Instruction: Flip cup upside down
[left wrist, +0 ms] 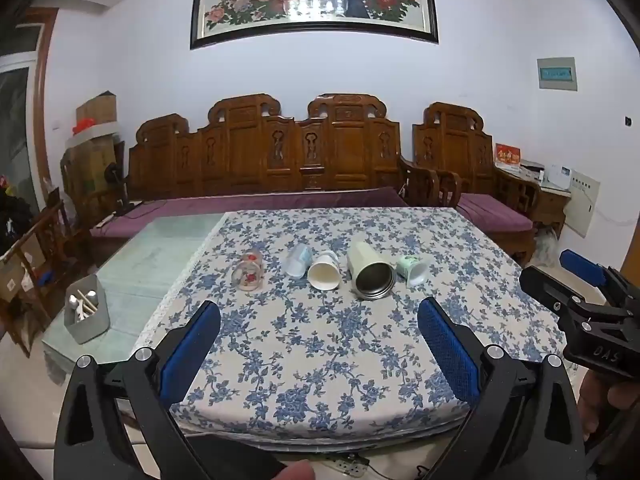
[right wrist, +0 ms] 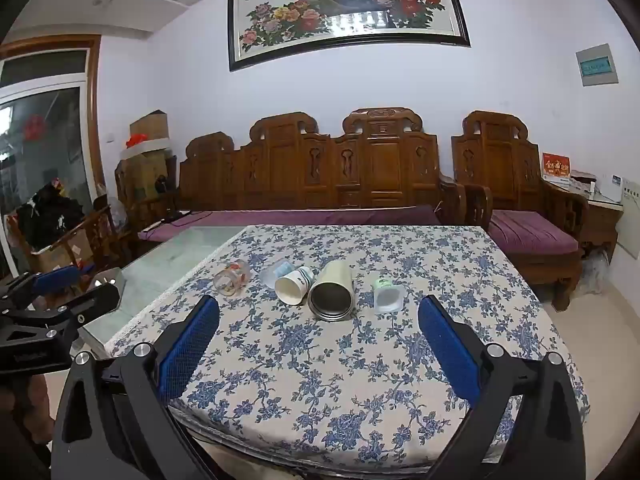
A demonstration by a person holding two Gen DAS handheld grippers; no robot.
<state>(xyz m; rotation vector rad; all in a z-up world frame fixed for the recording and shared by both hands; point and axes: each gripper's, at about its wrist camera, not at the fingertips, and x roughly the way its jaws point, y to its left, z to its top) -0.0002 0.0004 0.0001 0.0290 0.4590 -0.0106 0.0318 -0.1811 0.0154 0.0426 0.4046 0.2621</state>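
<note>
Approach stage, nothing gripped yet.

I hold my left gripper (left wrist: 318,344) and right gripper (right wrist: 318,344) wide apart, empty, short of five cups lying sideways mid-tablecloth (left wrist: 320,360); next I'd reach the steel tumbler (right wrist: 333,290) and upend it.

Five cups lie on their sides in a row: a clear glass cup (left wrist: 249,273) with red print, a clear plastic cup (left wrist: 297,261), a white paper cup (left wrist: 325,270), a tall steel-lined tumbler (left wrist: 370,269), and a small pale-green cup (left wrist: 414,269).
</note>
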